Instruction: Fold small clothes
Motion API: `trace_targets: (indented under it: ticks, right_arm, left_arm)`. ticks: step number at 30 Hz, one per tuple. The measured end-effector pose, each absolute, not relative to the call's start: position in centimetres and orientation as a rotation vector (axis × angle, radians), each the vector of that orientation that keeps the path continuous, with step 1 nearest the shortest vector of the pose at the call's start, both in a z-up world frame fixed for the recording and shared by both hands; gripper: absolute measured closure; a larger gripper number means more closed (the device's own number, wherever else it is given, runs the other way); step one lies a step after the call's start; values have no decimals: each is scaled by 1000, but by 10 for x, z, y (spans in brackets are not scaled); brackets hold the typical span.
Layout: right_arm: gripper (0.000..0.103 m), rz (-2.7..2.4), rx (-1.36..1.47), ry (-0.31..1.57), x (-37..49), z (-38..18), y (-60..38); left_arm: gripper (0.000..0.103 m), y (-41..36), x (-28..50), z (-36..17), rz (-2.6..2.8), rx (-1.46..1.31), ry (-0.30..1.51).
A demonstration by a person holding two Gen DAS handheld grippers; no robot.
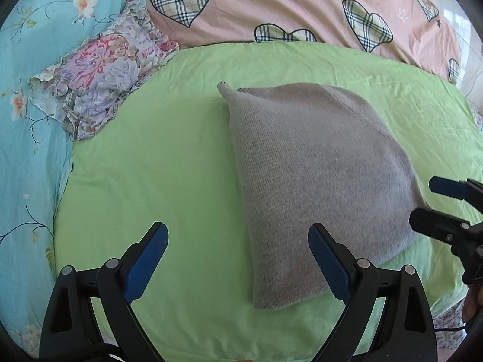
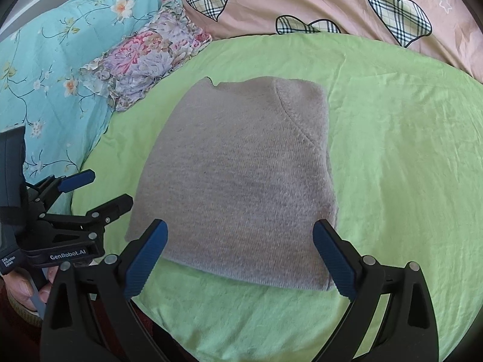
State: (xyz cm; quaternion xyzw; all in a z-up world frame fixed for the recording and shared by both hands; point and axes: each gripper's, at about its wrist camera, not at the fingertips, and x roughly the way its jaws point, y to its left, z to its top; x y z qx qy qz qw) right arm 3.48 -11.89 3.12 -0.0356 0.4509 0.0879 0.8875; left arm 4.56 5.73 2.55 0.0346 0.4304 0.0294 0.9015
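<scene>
Grey knit sweater (image 2: 238, 181) lies folded on the green sheet (image 2: 392, 150) | soft, light, likely floppy: pinch a near corner through all layers | your left gripper (image 1: 238, 259) and right gripper (image 2: 240, 256) both spread, empty | floral cloth (image 1: 102, 69) well apart.

Daylit bed: green sheet (image 1: 181, 157), pink heart-print quilt (image 1: 271, 3), turquoise floral bedding (image 1: 33, 60).

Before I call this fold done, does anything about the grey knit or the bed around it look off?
Mostly tidy. The folded grey knit lies flat on the green sheet, but one small corner pokes out at its far left edge, so that edge is uneven. Both grippers, left and right, are open and empty.
</scene>
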Motion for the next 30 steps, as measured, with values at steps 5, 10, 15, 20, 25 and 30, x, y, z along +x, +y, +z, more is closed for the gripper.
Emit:
trace_targets:
  ticks: [5, 10, 15, 20, 25, 30]
  right_arm:
    - [6, 182, -52, 935, 46, 30, -121]
    - [6, 185, -34, 930, 56, 28, -121]
    - [6, 188, -31, 941, 60, 21, -118]
    - [6, 185, -31, 953, 61, 16, -117]
    - [6, 184, -32, 951, 62, 17, -118]
    - [6, 180, -30, 948, 62, 18, -118]
  left_arm:
    - [8, 61, 56, 27, 64, 36, 870]
    - [8, 62, 64, 23, 74, 19, 872]
    - [8, 64, 67, 17, 75, 5, 887]
    - [8, 64, 69, 15, 71, 4, 896]
    - [8, 63, 69, 14, 68, 4, 894]
    - [8, 63, 69, 15, 64, 4, 894]
